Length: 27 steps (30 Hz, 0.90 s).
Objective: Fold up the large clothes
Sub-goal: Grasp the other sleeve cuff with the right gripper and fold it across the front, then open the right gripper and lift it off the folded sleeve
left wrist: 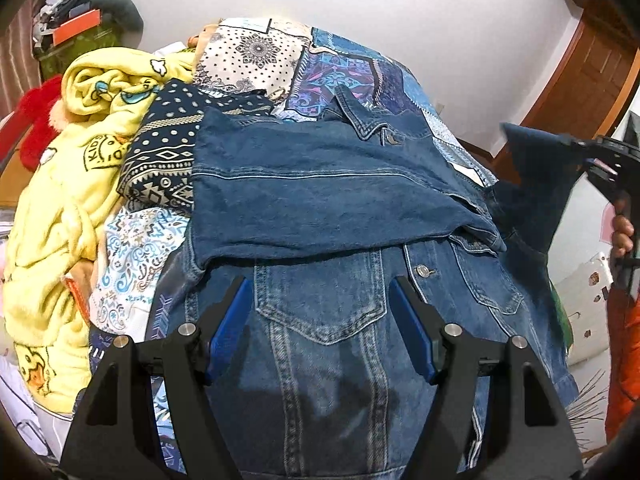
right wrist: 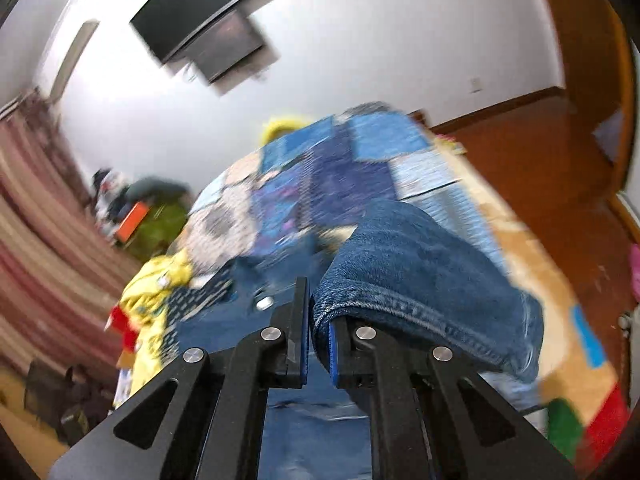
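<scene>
A blue denim jacket (left wrist: 328,216) lies on the patterned bedspread (left wrist: 256,56), one sleeve folded across its chest. My left gripper (left wrist: 320,320) is open and empty, hovering just above the jacket's chest pocket. My right gripper (right wrist: 319,320) is shut on a denim sleeve (right wrist: 420,280) and holds it lifted off the bed. In the left wrist view the right gripper (left wrist: 576,148) shows at the far right with the dark sleeve (left wrist: 536,184) hanging from it. The right wrist view is motion-blurred.
A yellow fleece blanket (left wrist: 56,184) and a dark patterned cloth (left wrist: 168,152) are heaped on the bed's left side. A red item (left wrist: 36,120) lies beyond. A wall TV (right wrist: 200,16) hangs ahead; wooden door (left wrist: 592,76) at right.
</scene>
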Each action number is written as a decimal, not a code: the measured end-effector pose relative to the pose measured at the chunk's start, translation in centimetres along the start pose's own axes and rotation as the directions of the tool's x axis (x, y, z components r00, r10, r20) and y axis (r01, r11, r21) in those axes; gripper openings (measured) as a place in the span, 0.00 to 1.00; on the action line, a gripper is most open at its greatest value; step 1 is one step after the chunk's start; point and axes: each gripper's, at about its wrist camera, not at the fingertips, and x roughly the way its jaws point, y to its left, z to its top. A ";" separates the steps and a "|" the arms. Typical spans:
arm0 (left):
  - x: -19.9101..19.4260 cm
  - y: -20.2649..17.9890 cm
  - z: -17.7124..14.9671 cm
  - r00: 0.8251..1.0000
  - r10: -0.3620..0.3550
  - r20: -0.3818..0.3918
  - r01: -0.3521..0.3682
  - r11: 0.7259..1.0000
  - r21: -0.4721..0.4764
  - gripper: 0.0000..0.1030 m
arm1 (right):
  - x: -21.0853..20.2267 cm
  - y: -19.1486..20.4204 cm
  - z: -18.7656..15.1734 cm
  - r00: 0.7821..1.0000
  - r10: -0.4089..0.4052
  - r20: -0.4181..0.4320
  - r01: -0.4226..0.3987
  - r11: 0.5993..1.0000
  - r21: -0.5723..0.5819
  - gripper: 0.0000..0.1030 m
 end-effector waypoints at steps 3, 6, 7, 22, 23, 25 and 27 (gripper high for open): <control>-0.8 0.6 -0.2 1.000 0.004 0.006 -0.004 1.000 -0.003 0.68 | 3.3 1.9 -2.0 0.996 0.031 -0.080 -0.033 0.999 -0.019 0.06; -1.3 1.4 -0.5 1.000 0.011 0.012 -0.011 1.000 -0.013 0.68 | 7.5 2.7 -4.6 0.981 0.032 -0.190 -0.039 0.998 -0.038 0.06; -1.5 1.6 -0.6 1.000 0.014 0.013 -0.013 1.000 -0.017 0.68 | 8.5 2.7 -5.1 0.975 0.037 -0.220 -0.046 0.998 -0.034 0.06; -0.5 -1.2 -0.5 0.999 0.053 -0.013 -0.052 0.996 0.075 0.68 | 11.6 2.2 -11.8 0.857 -0.047 -0.513 -0.006 0.995 -0.101 0.25; -0.3 -1.9 -0.2 0.999 0.050 -0.013 -0.049 0.995 0.091 0.68 | 11.3 2.1 -11.8 0.859 -0.044 -0.511 -0.010 0.995 -0.103 0.28; -0.2 -3.3 0.4 0.999 0.044 -0.010 -0.042 0.992 0.123 0.68 | 10.3 1.8 -11.7 0.866 -0.061 -0.496 -0.006 0.991 -0.133 0.33; 0.1 -5.3 1.3 0.999 0.038 -0.005 -0.037 0.985 0.168 0.68 | 9.1 1.7 -11.4 0.877 -0.073 -0.474 -0.009 0.986 -0.169 0.35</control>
